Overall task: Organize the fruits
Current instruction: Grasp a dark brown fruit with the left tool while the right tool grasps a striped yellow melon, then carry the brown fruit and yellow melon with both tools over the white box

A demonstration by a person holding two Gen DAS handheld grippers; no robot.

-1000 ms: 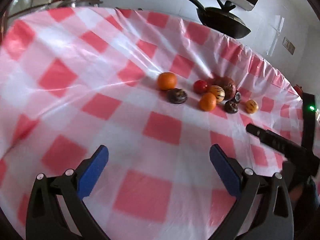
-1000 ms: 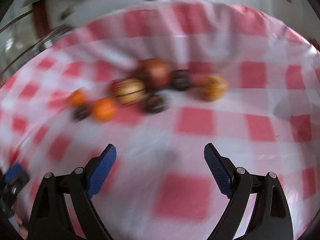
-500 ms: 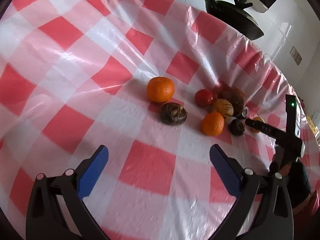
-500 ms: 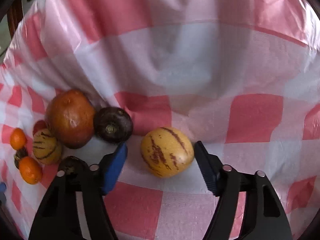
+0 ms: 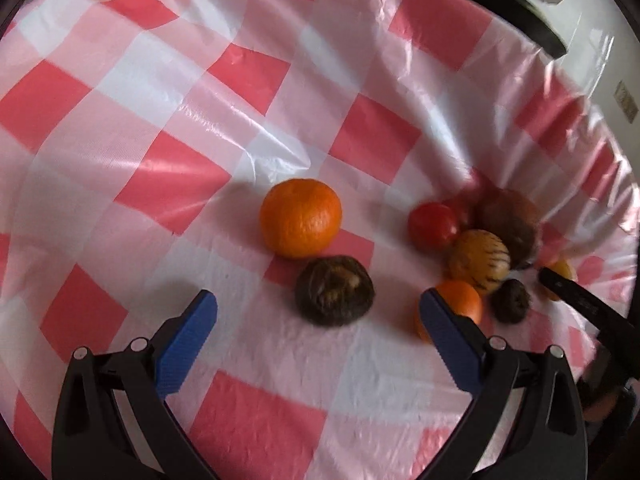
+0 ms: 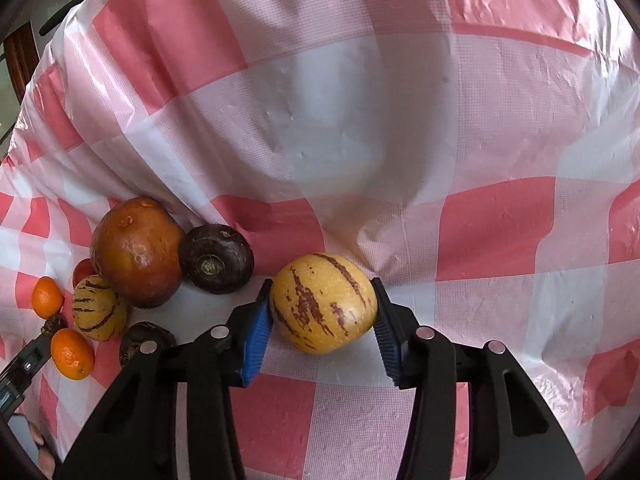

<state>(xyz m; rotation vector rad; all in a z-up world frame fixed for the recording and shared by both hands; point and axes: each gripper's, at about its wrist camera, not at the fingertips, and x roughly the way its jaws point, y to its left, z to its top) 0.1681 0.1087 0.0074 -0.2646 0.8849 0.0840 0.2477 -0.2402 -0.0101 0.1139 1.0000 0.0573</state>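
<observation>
While the right hand-held gripper (image 6: 322, 320) is closing on the yellow, brown-streaked round fruit (image 6: 323, 303), the left hand-held gripper (image 5: 318, 328) hangs apart, empty; sorting looks barely begun.

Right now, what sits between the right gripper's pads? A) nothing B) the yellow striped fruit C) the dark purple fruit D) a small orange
B: in the right wrist view the right gripper is closing on the yellow striped fruit, both blue pads against its sides.

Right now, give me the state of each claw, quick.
Left claw: open, empty, above the tablecloth.
Right claw: closing, pads on either side of the striped yellow fruit.
</observation>
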